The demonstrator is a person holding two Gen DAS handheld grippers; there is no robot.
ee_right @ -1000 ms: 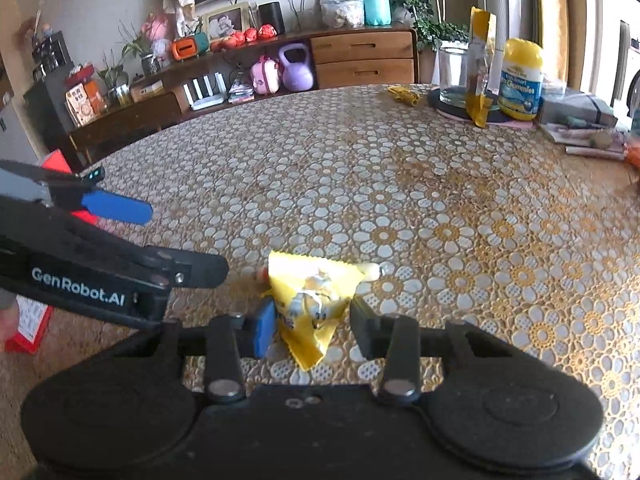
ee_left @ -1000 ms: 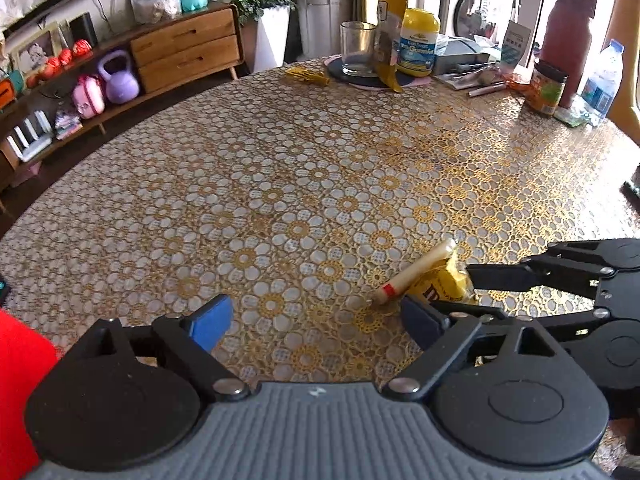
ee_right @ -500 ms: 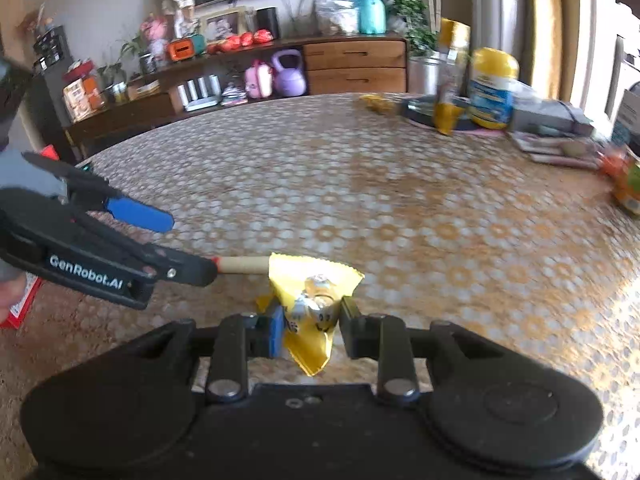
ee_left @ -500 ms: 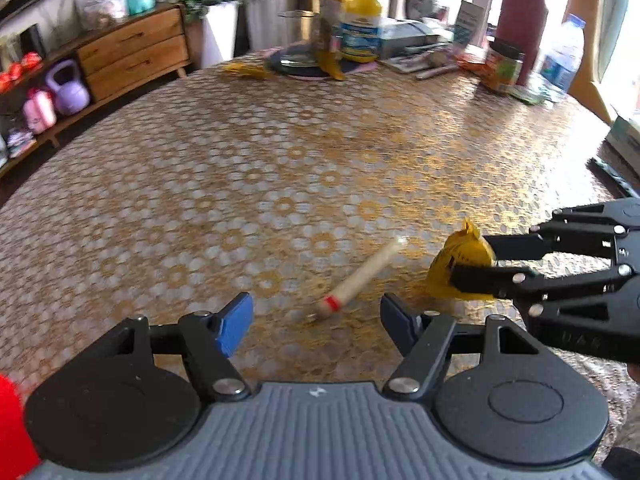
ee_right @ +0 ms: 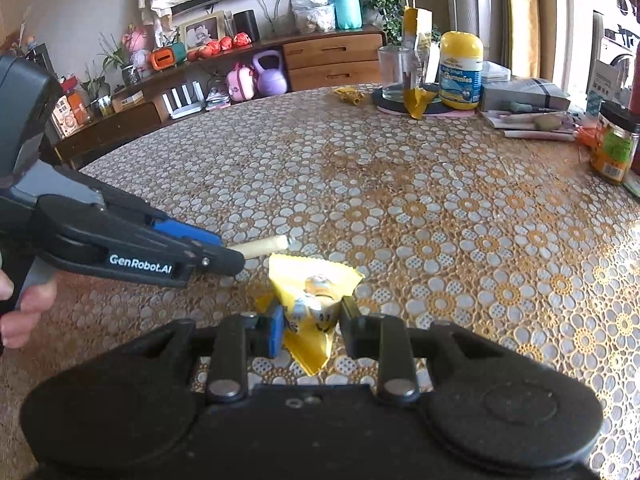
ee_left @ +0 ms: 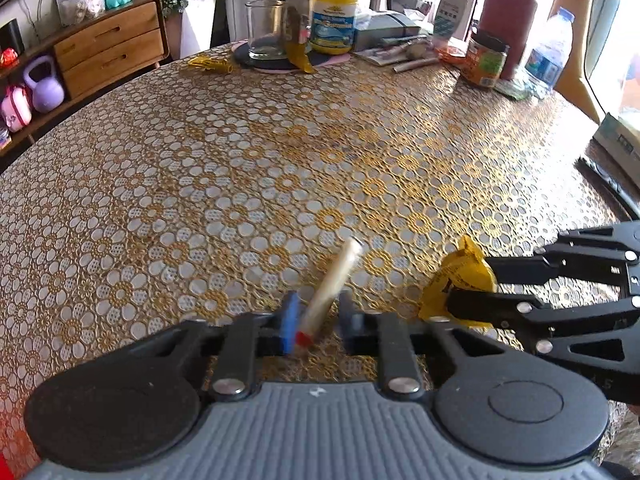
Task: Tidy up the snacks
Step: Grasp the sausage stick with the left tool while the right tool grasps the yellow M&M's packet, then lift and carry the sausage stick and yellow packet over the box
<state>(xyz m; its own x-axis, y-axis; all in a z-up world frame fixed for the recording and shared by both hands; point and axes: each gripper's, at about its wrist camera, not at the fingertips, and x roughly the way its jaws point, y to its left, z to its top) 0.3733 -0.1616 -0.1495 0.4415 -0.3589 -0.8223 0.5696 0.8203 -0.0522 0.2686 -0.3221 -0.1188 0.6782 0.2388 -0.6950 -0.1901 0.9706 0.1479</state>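
A beige snack stick (ee_left: pixel 334 280) with a red end lies between my left gripper's (ee_left: pixel 318 326) pads, which have closed in around it; its tip also shows in the right wrist view (ee_right: pixel 262 247). My right gripper (ee_right: pixel 310 326) is shut on a yellow snack packet (ee_right: pixel 314 304), held just above the patterned table (ee_right: pixel 440 208). The packet also shows at the right of the left wrist view (ee_left: pixel 454 280), pinched between the right gripper's fingers (ee_left: pixel 492 304). The two grippers sit side by side, left of the packet.
At the table's far side stand a glass (ee_left: pixel 266 30), a yellow-lidded bottle (ee_left: pixel 334 16), a yellow pouch (ee_left: pixel 300 12), a jar (ee_left: pixel 486 58), a red flask (ee_left: pixel 508 12), a water bottle (ee_left: pixel 548 54) and papers. A small yellow wrapper (ee_left: pixel 210 65) lies near the far edge.
My left gripper has moved forward and closed from wide open onto the snack stick. My right gripper closed on the yellow packet and still holds it, slightly raised.
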